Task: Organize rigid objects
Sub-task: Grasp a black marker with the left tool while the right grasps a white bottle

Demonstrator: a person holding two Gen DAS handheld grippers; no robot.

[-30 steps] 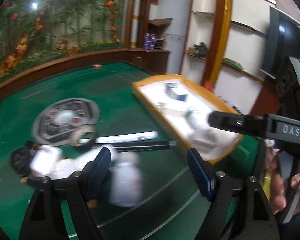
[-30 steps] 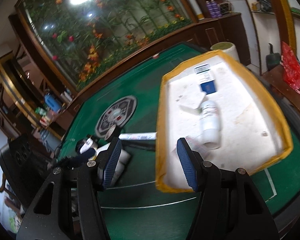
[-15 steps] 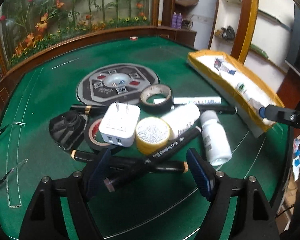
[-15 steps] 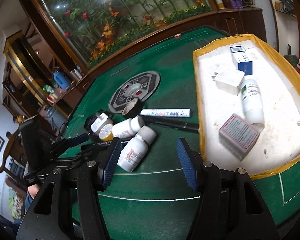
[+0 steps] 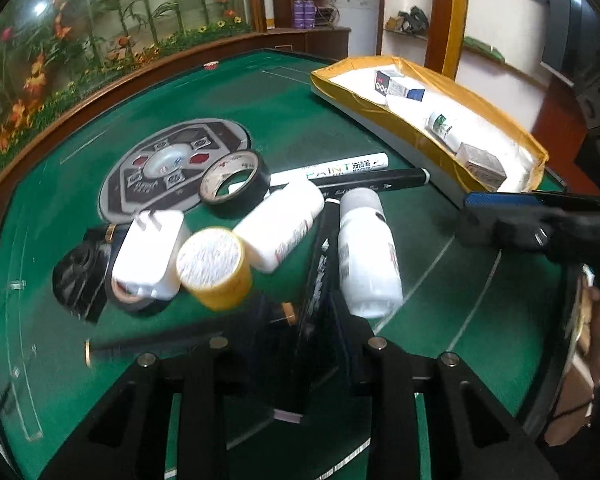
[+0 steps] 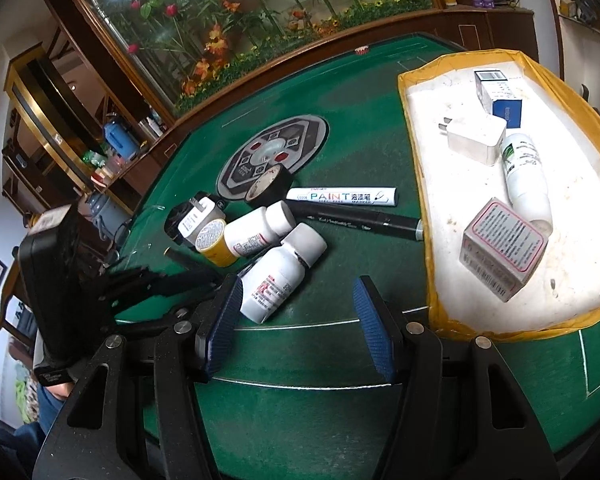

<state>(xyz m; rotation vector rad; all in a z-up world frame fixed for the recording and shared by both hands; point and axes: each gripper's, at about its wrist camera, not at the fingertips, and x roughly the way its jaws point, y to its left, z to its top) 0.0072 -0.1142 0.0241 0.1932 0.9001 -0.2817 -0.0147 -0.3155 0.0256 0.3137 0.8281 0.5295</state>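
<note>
**Left jaws closing on a black marker in the pile**

We have the left gripper [image 5: 300, 340] low over the clutter on the green table [image 5: 440, 288], its jaws closing around a black marker [image 5: 320, 276] that runs between them. Blur hides whether the pads already press on it, so we cannot tell if the pinch is made. Our right gripper [image 6: 296, 320] hangs spread and empty above bare felt, near the yellow-rimmed tray [image 6: 428, 240].

The marker lies in the near part of the pile. Its long axis runs away from us toward the table's middle, its far end slipping between the two white pill bottles [image 5: 366, 256], its near end under the jaws. A second black pen [image 5: 148, 346] lies crosswise toward the left edge.

To do this well, we should let the pads meet squarely across the barrel, then lift along a path that draws the marker back out from between the bottles, not sideways into them. The yellow-capped jar [image 5: 216, 268] sits just beside, so a twist could roll it. The tray by the table's right edge looks the likely destination.
</note>
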